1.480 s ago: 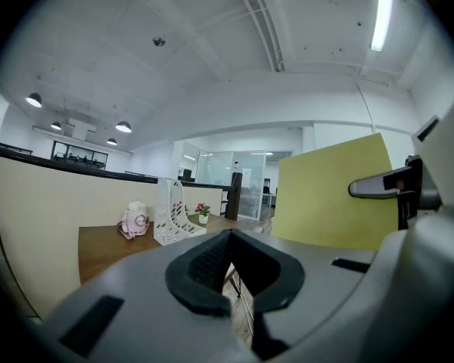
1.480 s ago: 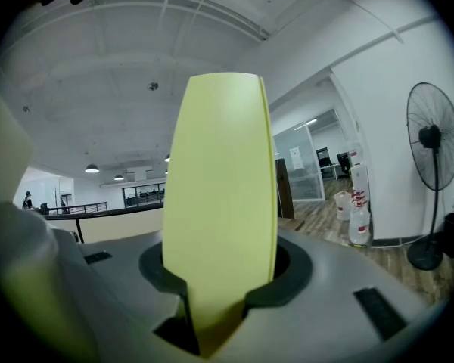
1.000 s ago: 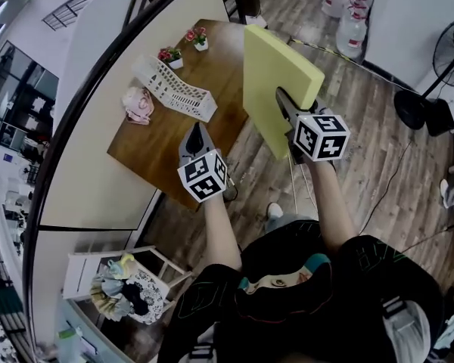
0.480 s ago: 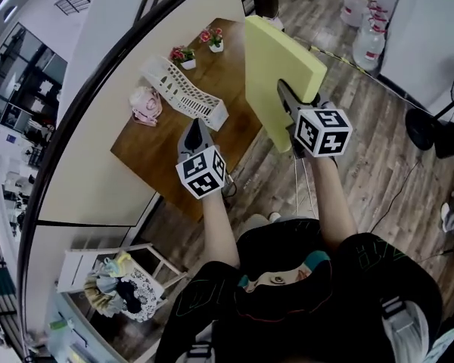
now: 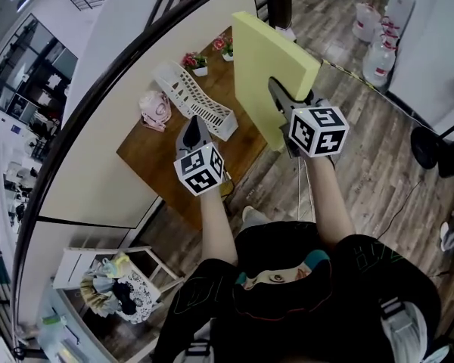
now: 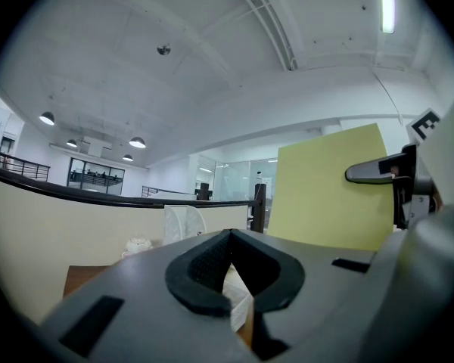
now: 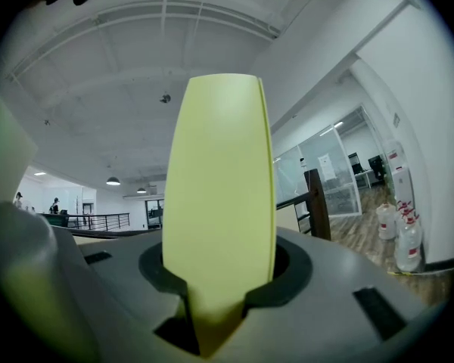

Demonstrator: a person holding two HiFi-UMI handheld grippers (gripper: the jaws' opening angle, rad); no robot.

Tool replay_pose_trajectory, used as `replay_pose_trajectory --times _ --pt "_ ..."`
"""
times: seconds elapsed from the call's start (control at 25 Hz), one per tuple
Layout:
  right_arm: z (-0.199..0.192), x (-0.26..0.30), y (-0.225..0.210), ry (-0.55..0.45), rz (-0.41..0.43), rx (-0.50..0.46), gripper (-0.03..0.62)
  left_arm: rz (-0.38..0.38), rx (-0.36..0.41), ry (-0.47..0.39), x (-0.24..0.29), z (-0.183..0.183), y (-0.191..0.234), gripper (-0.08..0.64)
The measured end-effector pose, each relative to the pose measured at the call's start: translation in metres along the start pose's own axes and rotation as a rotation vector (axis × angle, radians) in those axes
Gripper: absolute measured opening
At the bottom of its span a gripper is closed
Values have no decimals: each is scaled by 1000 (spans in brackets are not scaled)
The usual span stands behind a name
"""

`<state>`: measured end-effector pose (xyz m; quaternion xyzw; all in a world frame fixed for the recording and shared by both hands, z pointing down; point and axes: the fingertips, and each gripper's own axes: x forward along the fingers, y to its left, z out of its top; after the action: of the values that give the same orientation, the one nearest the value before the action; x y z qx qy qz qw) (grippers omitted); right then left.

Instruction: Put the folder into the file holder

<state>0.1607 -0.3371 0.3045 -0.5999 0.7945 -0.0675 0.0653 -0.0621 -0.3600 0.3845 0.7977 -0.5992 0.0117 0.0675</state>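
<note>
the white perforated plastic file holder (image 5: 195, 100) lies on the brown wooden table (image 5: 155, 157). just beside its near end the left gripper (image 5: 194, 123) hovers, jaws together on nothing. the flat pale-yellow folder (image 5: 266, 66) stands upright over the table's right edge, apart from the holder, its lower edge clamped in the right gripper (image 5: 278, 95).

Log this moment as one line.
right gripper: shut on yellow folder | left gripper: shut, empty | file holder: on table, folder not in

Lower centre of your left gripper view: most of the file holder (image 6: 183, 221), behind the left gripper (image 6: 229, 240) body.
</note>
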Motion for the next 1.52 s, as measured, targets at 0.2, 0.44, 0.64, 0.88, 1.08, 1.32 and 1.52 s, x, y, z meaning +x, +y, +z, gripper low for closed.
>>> replay_pose_trajectory --times 0.2,0.44,0.64,0.88,1.08,1.32,1.52 --pt "6 27 24 -2 77 -9 158 56 -13 -18 1 7 26 -8" --pt "-5 64 65 26 184 -30 158 152 -37 -37 -7 10 72 -8" --pt "-16 89 89 56 250 -68 158 211 -60 -38 -10 4 97 -8" --pt "-28 124 112 95 295 -117 158 247 -88 -43 0 4 125 -8" --pt "-34 154 123 115 326 -144 158 252 -109 -51 16 5 138 -8" --pt "-42 189 131 112 341 -143 158 260 -116 -31 41 3 159 -8" --pt "-44 216 136 85 356 -146 158 259 -106 -6 61 5 173 -8"
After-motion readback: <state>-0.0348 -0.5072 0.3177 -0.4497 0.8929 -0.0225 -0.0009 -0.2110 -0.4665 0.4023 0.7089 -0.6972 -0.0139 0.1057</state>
